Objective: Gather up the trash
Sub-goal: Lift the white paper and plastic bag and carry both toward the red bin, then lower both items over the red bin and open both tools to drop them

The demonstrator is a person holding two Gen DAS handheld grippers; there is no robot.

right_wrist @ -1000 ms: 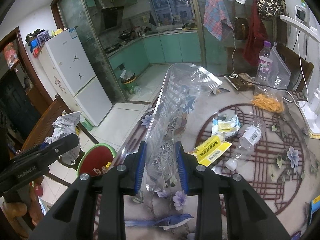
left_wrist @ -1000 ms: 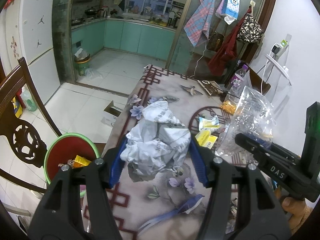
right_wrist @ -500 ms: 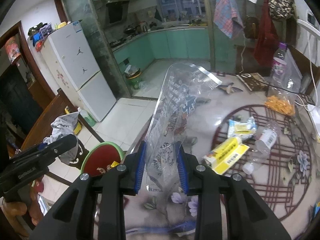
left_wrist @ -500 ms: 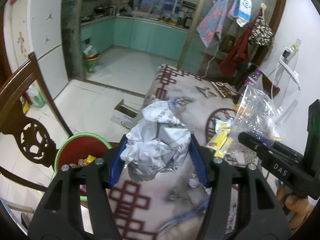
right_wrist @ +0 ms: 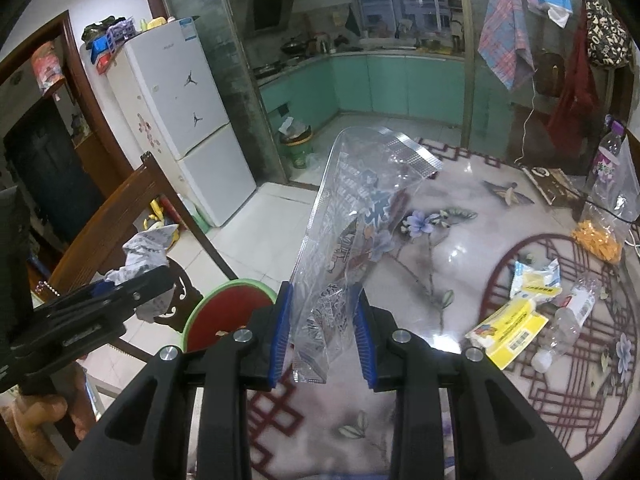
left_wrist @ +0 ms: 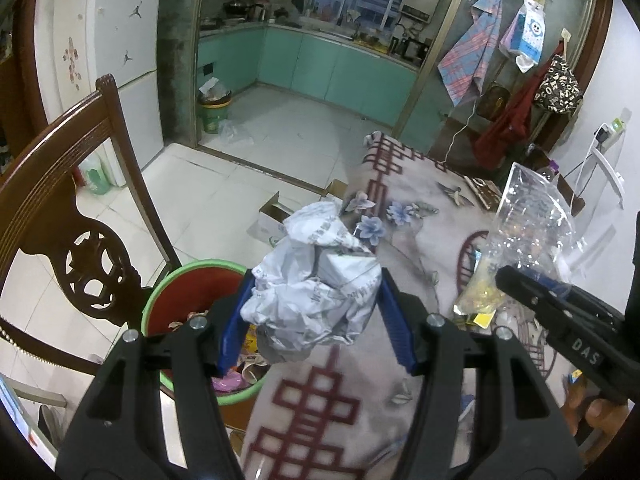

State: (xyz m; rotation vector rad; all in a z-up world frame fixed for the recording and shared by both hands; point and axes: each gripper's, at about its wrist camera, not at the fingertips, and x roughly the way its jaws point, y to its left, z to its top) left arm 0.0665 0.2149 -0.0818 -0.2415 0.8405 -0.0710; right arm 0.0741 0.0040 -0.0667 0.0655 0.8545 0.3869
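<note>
My left gripper is shut on a crumpled ball of white paper, held over the table's left edge beside a red bin with a green rim on the floor. The bin holds scraps. My right gripper is shut on a clear plastic bag that stands up above the table. The bin and the left gripper with its paper also show in the right wrist view. On the table lie a yellow packet, a white wrapper and an empty plastic bottle.
The table has a glossy flowered cover. A dark wooden chair stands left of the bin. A bag of orange snacks and a water bottle sit at the far right. A cardboard box lies on the floor.
Both grippers have moved left toward the table edge, each still holding its item. The bin now sits closer under the left gripper.
</note>
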